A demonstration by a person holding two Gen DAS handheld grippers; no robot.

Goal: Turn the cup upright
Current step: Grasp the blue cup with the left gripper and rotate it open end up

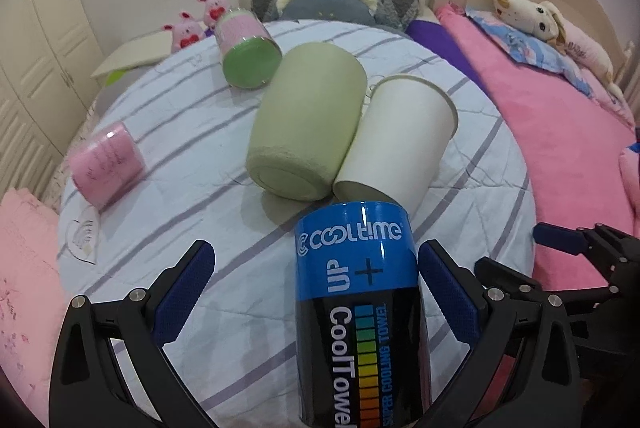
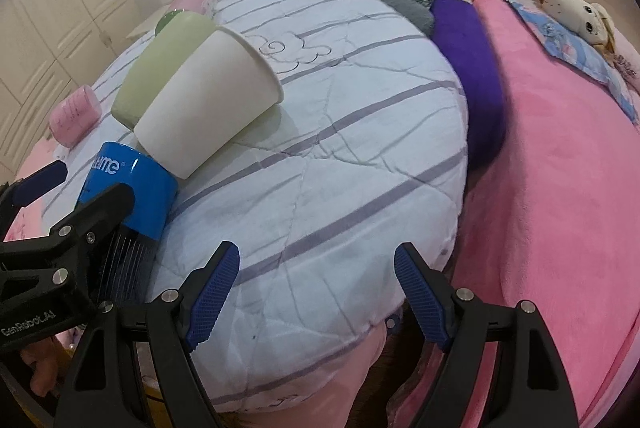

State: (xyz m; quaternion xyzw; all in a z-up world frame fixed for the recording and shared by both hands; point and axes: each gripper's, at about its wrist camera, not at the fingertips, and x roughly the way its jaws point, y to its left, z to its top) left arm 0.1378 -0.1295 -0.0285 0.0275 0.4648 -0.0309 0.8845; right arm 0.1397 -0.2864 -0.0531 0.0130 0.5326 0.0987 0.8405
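The left gripper [image 1: 316, 292] has its jaws spread wide, its blue pads [image 1: 184, 292] level and pointing forward. The right gripper [image 2: 316, 292] sits just to its right, equally wide apart, blue pads [image 2: 212, 292] facing each other, nothing held between them.

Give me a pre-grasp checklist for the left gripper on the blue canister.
1. Left gripper open: ok.
2. CoolTime canister between its fingers: ok.
3. Both pads touching canister: not ok, gap on its left side.
4. Canister clear of neighbours: not ok, the white paper cup sits against its far end.
5. Right gripper out of the way: ok, open over the striped quilt.
6. Canister's open end: cannot tell.
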